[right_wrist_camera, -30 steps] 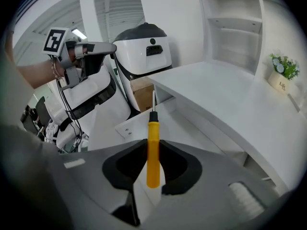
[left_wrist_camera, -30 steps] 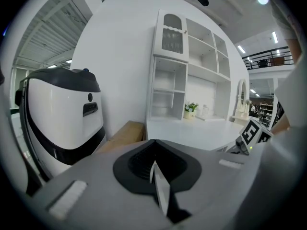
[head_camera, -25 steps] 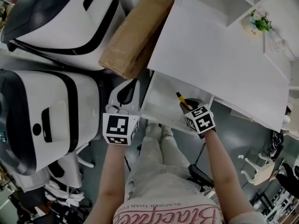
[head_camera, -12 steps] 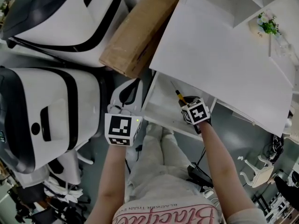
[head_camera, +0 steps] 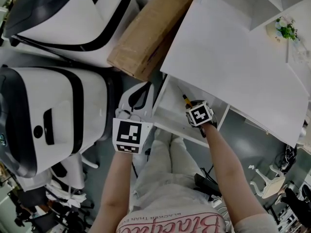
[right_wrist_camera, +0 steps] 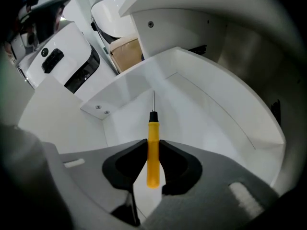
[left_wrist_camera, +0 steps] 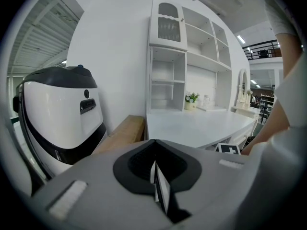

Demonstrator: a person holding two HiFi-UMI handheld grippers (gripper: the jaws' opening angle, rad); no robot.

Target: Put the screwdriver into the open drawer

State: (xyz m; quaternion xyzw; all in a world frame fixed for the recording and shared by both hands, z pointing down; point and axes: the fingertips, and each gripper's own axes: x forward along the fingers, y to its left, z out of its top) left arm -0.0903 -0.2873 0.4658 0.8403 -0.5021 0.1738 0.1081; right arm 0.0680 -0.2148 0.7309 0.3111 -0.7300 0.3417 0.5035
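**Screwdriver poised over the open drawer**

The right gripper (right_wrist_camera: 152, 166) has its jaws closed on the yellow handle of the screwdriver (right_wrist_camera: 152, 145). The thin shaft points down into the white drawer (right_wrist_camera: 206, 109), which juts out below the white surface (head_camera: 233, 57). I cannot tell whether the tip touches the drawer floor. The left gripper (left_wrist_camera: 156, 178) hangs left of the drawer, jaws together and empty.

The tool looks light and stiff. Its smooth round handle could swivel between the pads, so mid-handle is the best hold. It will likely roll once laid down.
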